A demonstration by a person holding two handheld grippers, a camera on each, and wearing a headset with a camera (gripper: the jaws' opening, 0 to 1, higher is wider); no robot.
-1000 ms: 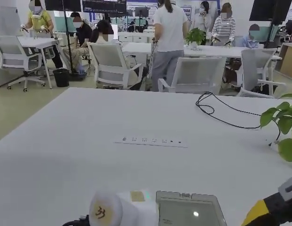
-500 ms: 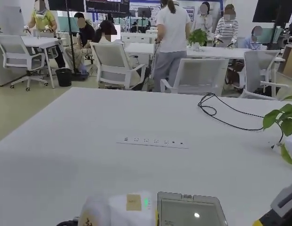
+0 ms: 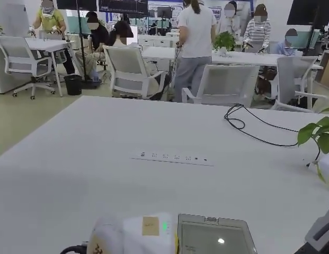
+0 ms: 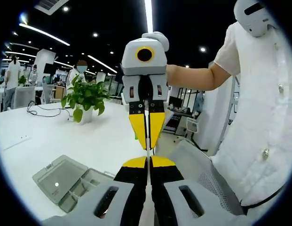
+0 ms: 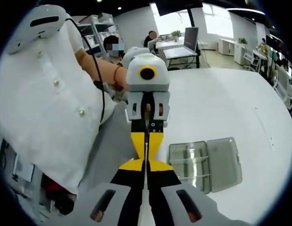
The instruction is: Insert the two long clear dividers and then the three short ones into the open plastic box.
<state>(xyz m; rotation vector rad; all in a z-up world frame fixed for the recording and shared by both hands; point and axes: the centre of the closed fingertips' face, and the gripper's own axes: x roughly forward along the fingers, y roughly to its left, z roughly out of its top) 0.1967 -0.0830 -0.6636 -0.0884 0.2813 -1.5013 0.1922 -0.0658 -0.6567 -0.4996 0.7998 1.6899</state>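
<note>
The open clear plastic box (image 4: 66, 181) lies flat on the white table, its lid (image 3: 216, 235) folded out beside the base (image 5: 190, 161). Thin clear strips seem to lie in the base, but they are too faint to tell apart. My left gripper (image 4: 147, 161) and right gripper (image 4: 146, 147) point straight at each other, tip to tip, above the table's near edge. Both pairs of jaws are shut, with only a thin pale line between them. From the other side, the right gripper (image 5: 146, 162) meets the left gripper (image 5: 146, 153) the same way. The left gripper's white housing (image 3: 132, 235) sits just left of the lid.
A power strip (image 3: 174, 157) is set into the table's middle, and a black cable (image 3: 249, 127) trails to the right. A potted plant (image 4: 84, 99) stands at the table's right side. White chairs (image 3: 222, 84) and several people are beyond the far edge.
The right gripper's yellow jaw has dropped out of the head view's bottom right corner. The left gripper's housing has turned, hiding its numbered label. The box has not moved.
</note>
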